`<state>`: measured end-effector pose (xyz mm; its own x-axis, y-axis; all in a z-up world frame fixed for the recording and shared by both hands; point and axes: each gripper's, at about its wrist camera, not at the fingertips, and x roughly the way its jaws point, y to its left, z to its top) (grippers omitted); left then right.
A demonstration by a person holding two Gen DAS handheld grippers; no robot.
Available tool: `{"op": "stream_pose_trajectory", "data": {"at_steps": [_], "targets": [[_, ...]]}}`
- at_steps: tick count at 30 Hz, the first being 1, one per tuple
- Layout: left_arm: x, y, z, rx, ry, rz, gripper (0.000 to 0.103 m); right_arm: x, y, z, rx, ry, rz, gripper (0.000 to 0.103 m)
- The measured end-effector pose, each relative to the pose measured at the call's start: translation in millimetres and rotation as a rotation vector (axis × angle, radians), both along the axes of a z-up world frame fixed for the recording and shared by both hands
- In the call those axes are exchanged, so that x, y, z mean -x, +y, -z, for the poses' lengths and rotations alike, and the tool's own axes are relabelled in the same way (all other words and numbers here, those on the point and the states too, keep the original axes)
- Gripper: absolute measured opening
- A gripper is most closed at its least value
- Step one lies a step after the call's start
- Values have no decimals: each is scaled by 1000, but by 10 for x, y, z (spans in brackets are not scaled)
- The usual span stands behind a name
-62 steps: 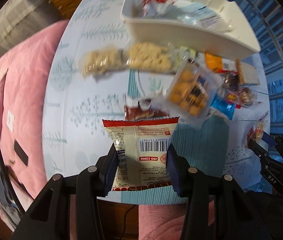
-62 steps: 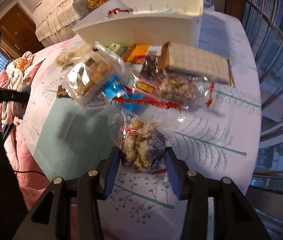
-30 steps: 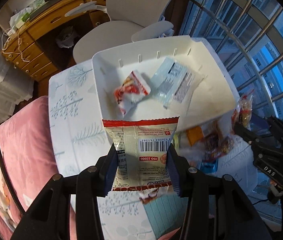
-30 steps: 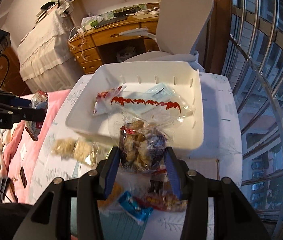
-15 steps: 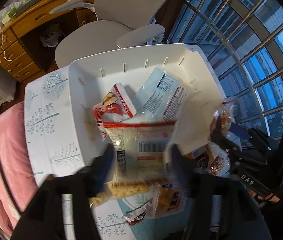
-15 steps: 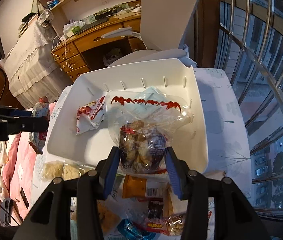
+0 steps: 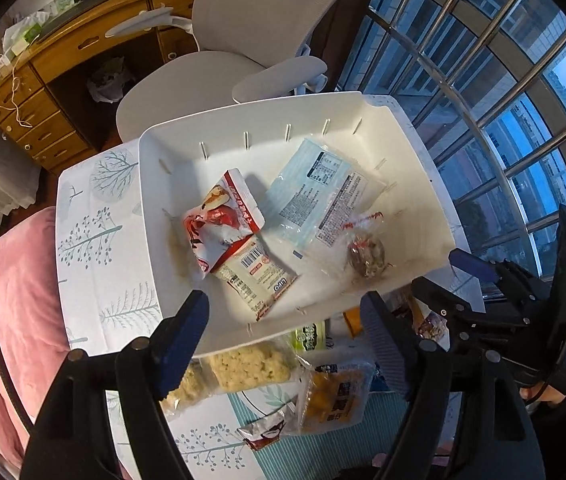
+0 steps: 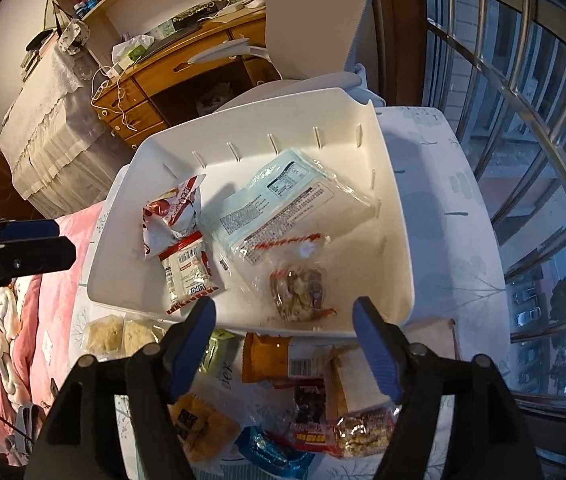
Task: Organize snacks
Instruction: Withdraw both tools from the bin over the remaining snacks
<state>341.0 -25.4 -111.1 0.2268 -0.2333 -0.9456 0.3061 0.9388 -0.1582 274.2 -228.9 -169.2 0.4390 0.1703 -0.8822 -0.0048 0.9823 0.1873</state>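
Both drops landed, so far so good. Left claw (image 7: 283, 312) hanging over the near rim of the white bin (image 7: 423, 168), jaws spreading wider, nothing between them. Same for the right claw (image 8: 283, 316): jaws opening, empty.

Barcode packet (image 7: 257, 276) lying flat in the bin around 7 o'clock, half tucked under the red and white pouch (image 7: 223, 216). Clear nut bag (image 8: 299, 288) sitting at roughly 5 o'clock, overlapping the big pale blue pack (image 8: 283, 200).

Possible trouble from here:
- Could easily clip the bin's near wall on the way out and shove the whole thing toward the far edge of the worktop (image 8: 443, 208).
- Crinkly film on that nut bag might snag a fingertip and get dragged back out.
- Leftover snacks (image 8: 203, 424) heaped tight against the bin at 6 o'clock, so grabbing two at once or knocking one off seems likely.
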Motion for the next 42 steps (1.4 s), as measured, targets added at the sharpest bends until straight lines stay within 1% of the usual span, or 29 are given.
{"op": "stream_pose_trajectory", "data": {"at_steps": [7,13,20,23,29,33,35,38,42], "targets": [[252,-51,-80,-15,-13,-20,77,156,-77,-71,-5,-3,-5,82],[550,-100,-150,-19,-33,-35,77,344,-182,-132,-27,8,-16,87],[910,-107,-186,-2,-23,-84,77,551,-293,-175,-74,27,-29,87],[1101,-108,-185,-5,-27,-104,79,657,-322,-179,-95,33,-37,87],[1493,-71,-74,-23,-9,-146,80,848,-367,-122,-134,62,-53,87],[1735,-30,34,-19,12,-166,80,962,-372,-65,-169,90,-68,87],[1846,-19,85,-15,19,-165,80,1018,-358,-31,-178,104,-76,87],[2009,-9,176,-31,35,-160,80,1088,-331,32,-202,130,-85,87],[2163,33,275,-42,31,-150,80,1173,-289,114,-230,176,-86,87]]}}
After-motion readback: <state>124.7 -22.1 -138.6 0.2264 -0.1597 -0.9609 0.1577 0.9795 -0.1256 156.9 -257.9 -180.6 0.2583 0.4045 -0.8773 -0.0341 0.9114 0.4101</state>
